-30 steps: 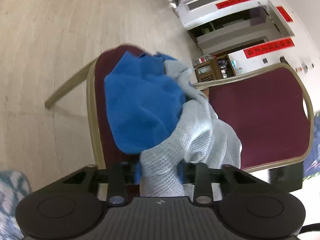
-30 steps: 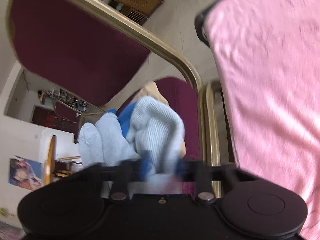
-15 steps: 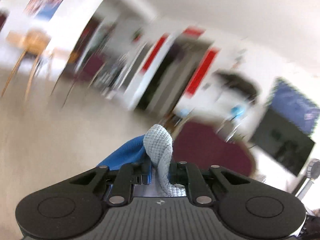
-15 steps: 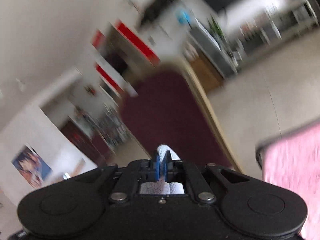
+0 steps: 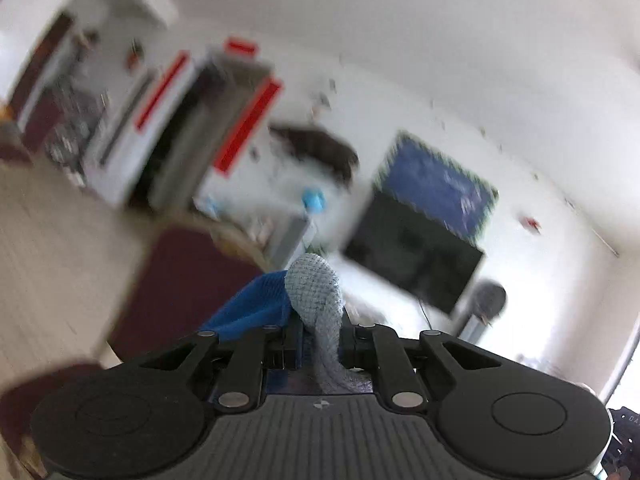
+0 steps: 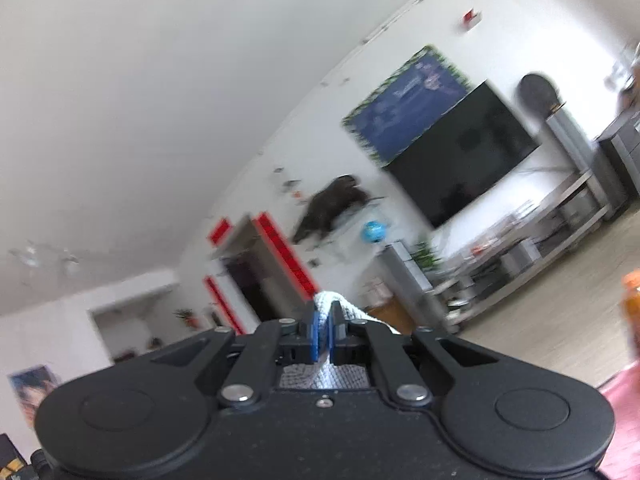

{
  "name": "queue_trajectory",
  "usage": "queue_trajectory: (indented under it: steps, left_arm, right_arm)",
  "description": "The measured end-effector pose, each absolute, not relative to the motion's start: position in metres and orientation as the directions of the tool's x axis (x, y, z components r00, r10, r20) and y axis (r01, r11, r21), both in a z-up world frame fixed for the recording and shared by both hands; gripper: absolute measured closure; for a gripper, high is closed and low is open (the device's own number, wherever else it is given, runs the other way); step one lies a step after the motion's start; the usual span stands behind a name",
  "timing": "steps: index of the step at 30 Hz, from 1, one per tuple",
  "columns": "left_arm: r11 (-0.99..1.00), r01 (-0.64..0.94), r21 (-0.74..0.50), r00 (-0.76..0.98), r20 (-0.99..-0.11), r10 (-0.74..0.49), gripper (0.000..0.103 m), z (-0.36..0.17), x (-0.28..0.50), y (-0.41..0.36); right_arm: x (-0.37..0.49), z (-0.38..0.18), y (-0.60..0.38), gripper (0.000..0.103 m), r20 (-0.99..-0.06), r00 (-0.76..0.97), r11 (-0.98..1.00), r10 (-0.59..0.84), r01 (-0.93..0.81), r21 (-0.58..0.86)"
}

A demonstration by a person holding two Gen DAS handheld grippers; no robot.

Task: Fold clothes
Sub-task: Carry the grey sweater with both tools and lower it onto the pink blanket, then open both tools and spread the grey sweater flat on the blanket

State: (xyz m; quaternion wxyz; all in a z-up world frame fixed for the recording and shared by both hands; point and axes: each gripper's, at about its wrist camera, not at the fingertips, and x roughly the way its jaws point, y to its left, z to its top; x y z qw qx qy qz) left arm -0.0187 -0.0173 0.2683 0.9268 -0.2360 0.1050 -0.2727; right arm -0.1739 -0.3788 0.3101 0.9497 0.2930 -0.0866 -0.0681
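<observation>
Blurred living room behind; left gripper (image 5: 316,330) clamped on grey knit garment (image 5: 316,292); right gripper (image 6: 325,330) pinching same fabric.

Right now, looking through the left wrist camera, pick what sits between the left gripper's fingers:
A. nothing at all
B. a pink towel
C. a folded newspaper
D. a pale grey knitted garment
D: a fold of the pale grey knitted garment bulges up between the fingers of the left gripper, which are closed on it, with blue fabric lying just to its left.
</observation>
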Motion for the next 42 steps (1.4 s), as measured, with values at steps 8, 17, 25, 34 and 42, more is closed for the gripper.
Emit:
queue_trajectory:
  steps: [8,17,25,34,42]
  left_arm:
    - [0.771,0.411,-0.487,0.710,-0.360,-0.606,0.091,0.177,0.090,-0.131]
    - [0.726,0.541,-0.424,0.711,-0.230,-0.664,0.090,0.184,0.095,-0.171]
    - [0.841,0.401,-0.363,0.578,-0.612,-0.540,0.090,-0.013,0.094,-0.176]
    - [0.935,0.297,-0.193,0.443,-0.840,-0.314,0.086,-0.146,0.100,-0.169]
    - [0.917,0.366,-0.162,0.436,-0.840,-0.322,0.054,-0.107,0.083,-0.153]
  right_arm:
    - [-0.107,0.262,-0.469,0.099,-0.191,0.923,0.738,-0.333,0.381,0.557]
    - [-0.130,0.248,-0.493,0.099,-0.057,0.912,0.748,-0.407,0.368,0.552]
    - [-0.168,0.074,-0.475,0.099,-0.405,0.843,0.677,-0.354,0.530,0.511]
    - [-0.176,-0.093,-0.462,0.099,-0.759,0.619,0.536,-0.203,0.719,0.443]
    - [-0.178,-0.086,-0.467,0.081,-0.747,0.642,0.558,-0.170,0.688,0.464]
